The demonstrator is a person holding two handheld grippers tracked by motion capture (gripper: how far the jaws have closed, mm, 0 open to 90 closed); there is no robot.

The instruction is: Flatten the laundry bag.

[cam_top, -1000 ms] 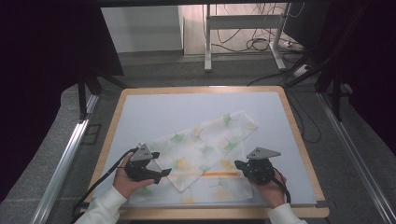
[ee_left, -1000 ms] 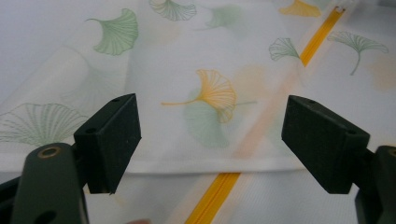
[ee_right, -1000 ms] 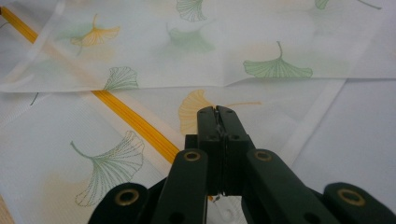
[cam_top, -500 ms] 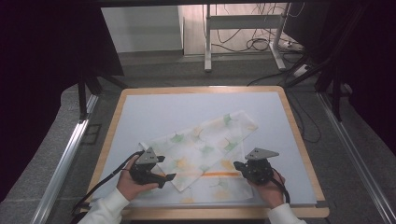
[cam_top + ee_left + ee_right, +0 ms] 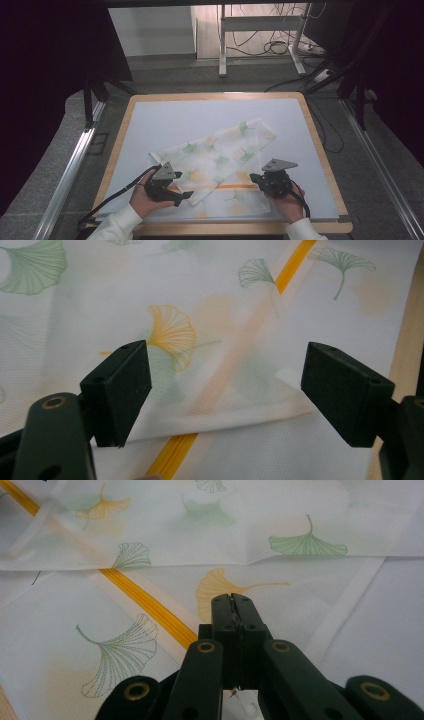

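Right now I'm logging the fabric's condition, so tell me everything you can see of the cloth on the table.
The cloth is thin, white, slightly see-through fabric printed with green and orange ginkgo leaves and an orange stripe. It lies partly folded on the pale table mat, an upper layer slanting over the lower one. The right gripper is shut, its tips on or just above it; whether it pinches fabric is unclear. The left gripper hangs open over a folded corner.

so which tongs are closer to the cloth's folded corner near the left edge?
Left. The left tongs straddle the folded corner, jaws open. The right tongs sit across the cloth, shut.
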